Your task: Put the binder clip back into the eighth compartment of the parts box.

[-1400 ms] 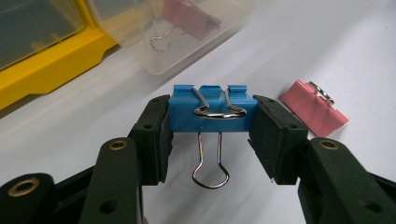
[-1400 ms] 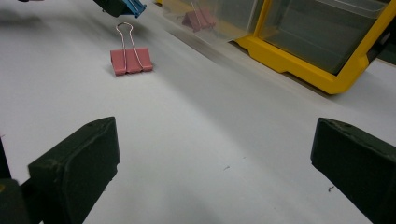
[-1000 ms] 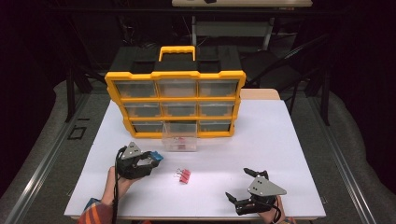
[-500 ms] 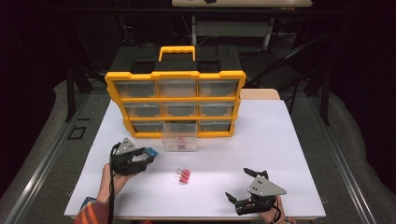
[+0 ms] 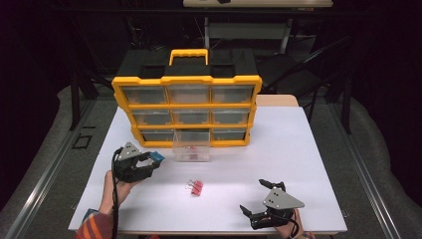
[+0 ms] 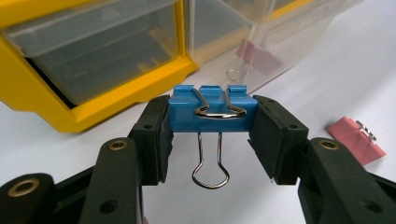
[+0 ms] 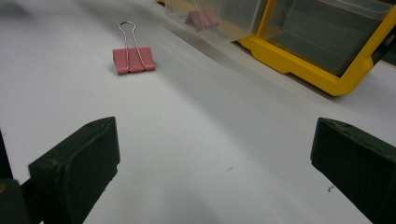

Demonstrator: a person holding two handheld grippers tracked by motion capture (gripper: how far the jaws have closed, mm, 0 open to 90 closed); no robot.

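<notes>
My left gripper (image 5: pixel 153 163) (image 6: pixel 212 123) is shut on a blue binder clip (image 5: pixel 157 157) (image 6: pixel 212 108), held by its two ends with the wire handles hanging down. It hovers at the table's left, just left of a clear drawer (image 5: pixel 192 148) pulled out of the yellow organiser (image 5: pixel 186 107). That drawer holds a pink clip (image 6: pixel 257 53) (image 7: pixel 201 18). Another pink binder clip (image 5: pixel 195 187) (image 7: pixel 134 58) lies flat on the white table (image 5: pixel 298 149) between my two hands. My right gripper (image 5: pixel 259 196) (image 7: pixel 212 163) rests low near the front right edge, jaws wide open with nothing between them.
The yellow organiser, with clear drawers and a carry handle (image 5: pixel 189 52), stands across the back of the table. Dark chairs and stands surround the far side. Bare white tabletop lies right of the organiser and around the loose pink clip.
My left gripper with the blue clip has moved left and slightly away from me, towards the organiser. The right gripper and the pink clip on the table have stayed put.
</notes>
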